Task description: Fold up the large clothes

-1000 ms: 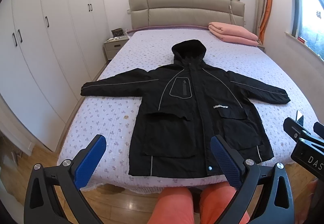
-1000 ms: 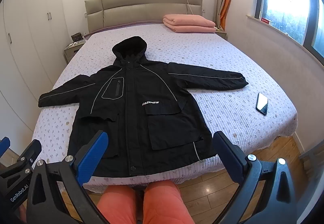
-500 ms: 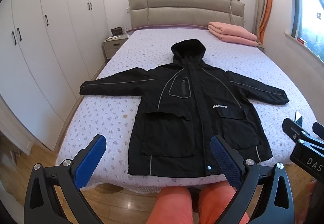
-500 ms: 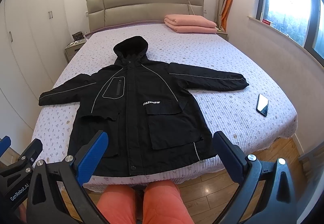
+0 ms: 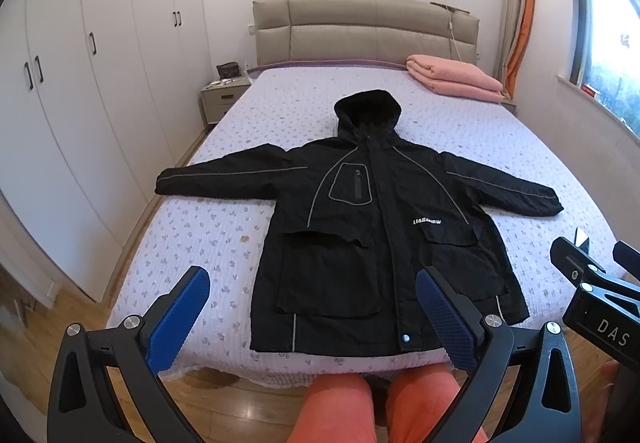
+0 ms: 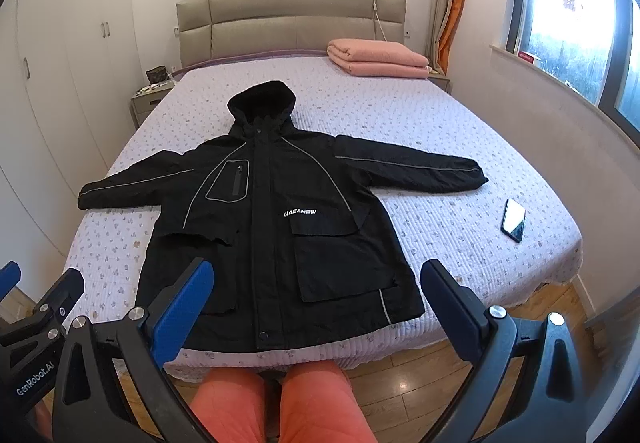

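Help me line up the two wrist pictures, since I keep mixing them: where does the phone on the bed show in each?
Left wrist: the phone barely peeks out at the right edge, mostly hidden behind the right claw's body, beyond the jacket's sleeve.
Right wrist: the phone lies in full view on the bedspread, right of centre, below the jacket's sleeve cuff.
Shared landmark: the folded pink blanket by the headboard.

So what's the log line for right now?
black hooded jacket: flat, unfolded on quilted bed | left gripper: open, empty | right gripper: open, empty
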Demonstrator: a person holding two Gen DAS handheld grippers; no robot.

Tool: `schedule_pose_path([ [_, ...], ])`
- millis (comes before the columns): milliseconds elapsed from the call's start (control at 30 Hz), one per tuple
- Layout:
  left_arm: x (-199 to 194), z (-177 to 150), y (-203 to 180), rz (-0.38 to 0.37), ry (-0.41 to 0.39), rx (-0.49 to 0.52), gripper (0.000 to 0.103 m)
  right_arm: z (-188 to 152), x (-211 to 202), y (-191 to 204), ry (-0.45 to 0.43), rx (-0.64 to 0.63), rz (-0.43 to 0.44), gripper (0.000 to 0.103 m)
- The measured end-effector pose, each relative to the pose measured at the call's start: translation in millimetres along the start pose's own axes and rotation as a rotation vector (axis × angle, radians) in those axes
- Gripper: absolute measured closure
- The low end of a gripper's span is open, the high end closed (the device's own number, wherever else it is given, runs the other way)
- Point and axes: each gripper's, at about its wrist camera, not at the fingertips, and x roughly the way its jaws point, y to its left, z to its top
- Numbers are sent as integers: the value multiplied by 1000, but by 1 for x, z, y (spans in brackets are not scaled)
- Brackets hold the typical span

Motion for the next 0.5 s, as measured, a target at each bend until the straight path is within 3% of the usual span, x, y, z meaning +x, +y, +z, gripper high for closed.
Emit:
schedule_pose_path([
  [267, 6, 1, -8, -34, 4, 11, 0, -4, -1, -5, 6, 1, -28, 0],
  [400, 28, 3, -20, -33, 25, 33, 0, -2, 22, -22, 32, 45, -19, 0],
  [500, 59, 4, -34, -41, 45, 55, 0, -3, 61, -38, 66, 78, -11, 0],
])
